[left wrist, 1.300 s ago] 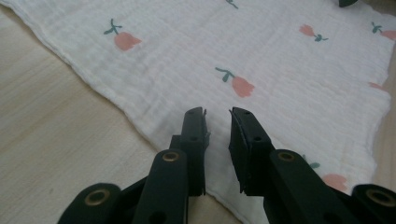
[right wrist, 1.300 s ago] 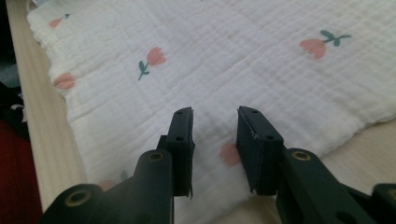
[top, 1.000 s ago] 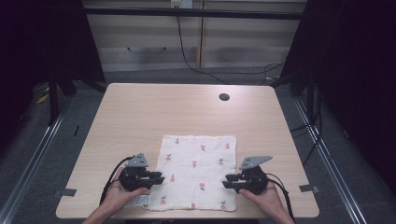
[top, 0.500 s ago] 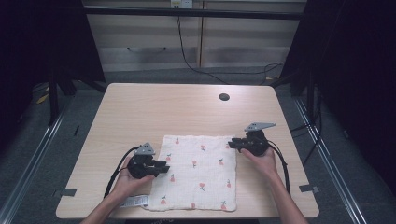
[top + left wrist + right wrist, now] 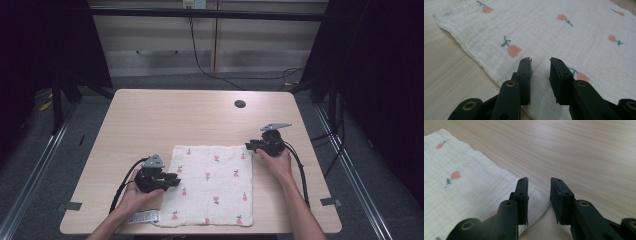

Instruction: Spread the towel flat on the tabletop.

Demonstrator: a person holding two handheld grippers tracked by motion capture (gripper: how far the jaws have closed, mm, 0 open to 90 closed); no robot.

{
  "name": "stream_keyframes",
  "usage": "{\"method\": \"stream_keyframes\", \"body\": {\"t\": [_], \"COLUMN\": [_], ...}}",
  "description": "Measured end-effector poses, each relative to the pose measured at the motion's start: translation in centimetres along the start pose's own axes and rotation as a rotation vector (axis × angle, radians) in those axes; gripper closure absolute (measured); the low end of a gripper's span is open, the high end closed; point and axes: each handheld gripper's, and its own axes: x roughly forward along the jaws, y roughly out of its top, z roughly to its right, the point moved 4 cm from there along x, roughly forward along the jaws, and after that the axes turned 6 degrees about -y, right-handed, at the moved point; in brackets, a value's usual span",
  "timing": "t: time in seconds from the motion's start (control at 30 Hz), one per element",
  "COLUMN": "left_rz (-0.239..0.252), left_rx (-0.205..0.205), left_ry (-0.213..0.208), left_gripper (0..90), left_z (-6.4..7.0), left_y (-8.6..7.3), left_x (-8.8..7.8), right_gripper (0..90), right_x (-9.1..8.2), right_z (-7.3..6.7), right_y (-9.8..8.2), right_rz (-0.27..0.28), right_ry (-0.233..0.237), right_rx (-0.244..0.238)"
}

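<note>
The cloth (image 5: 211, 184) was lain flat on the worktop (image 5: 165, 120); left gripper (image 5: 540, 71) and right gripper (image 5: 538, 191) fingers were held narrowly apart over its edges, nothing gripped.

Both forearms come in from the bottom of the high view. The left gripper (image 5: 172, 181) sits low in the lower left, pointing right, jaws a bit apart with nothing pinched. The right gripper (image 5: 248, 146) is farther up at centre right, pointing left; its jaws have just been opening, nothing between them.
</note>
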Motion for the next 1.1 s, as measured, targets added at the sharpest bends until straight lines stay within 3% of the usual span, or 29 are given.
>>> {"method": "stream_keyframes", "body": {"t": [0.17, 0.37, 0.63, 0.77, 0.97, 1.03, 1.1], "left_rz": [0.002, 0.002, -0.006, -0.016, 0.037, 0.078, 0.081], "left_rx": [0.004, 0.009, -0.01, -0.015, -0.045, -0.052, -0.061], "left_ry": [-0.001, 0.003, -0.018, -0.024, -0.001, 0.006, 0.006], "left_gripper": [70.3, 70.1, 66.8, 60.2, 50.1, 47.4, 46.9], "left_z": [0.0, 0.0, 0.2, 0.3, -0.6, -1.0, -1.5], "left_y": [0.0, -0.1, -0.1, 0.2, 1.5, 1.9, 2.1], "left_x": [0.0, 0.0, -0.2, -0.3, -1.7, -2.4, -2.9], "right_gripper": [66.6, 87.8, 88.9, 89.0, 89.1, 89.1, 89.1], "right_x": [0.5, 0.5, -0.9, -1.5, -2.3, -2.6, -2.8], "right_z": [0.2, -0.2, -1.1, -1.6, -2.0, -2.1, -2.2], "right_y": [-0.3, -0.4, 0.5, 0.9, 1.4, 1.5, 1.5], "right_rz": [-0.011, -0.013, 0.049, 0.067, 0.1, 0.106, 0.104], "right_ry": [-0.001, 0.021, 0.055, 0.061, 0.083, 0.088, 0.094], "right_rx": [0.01, 0.007, 0.011, -0.006, -0.01, -0.002, 0.0]}}
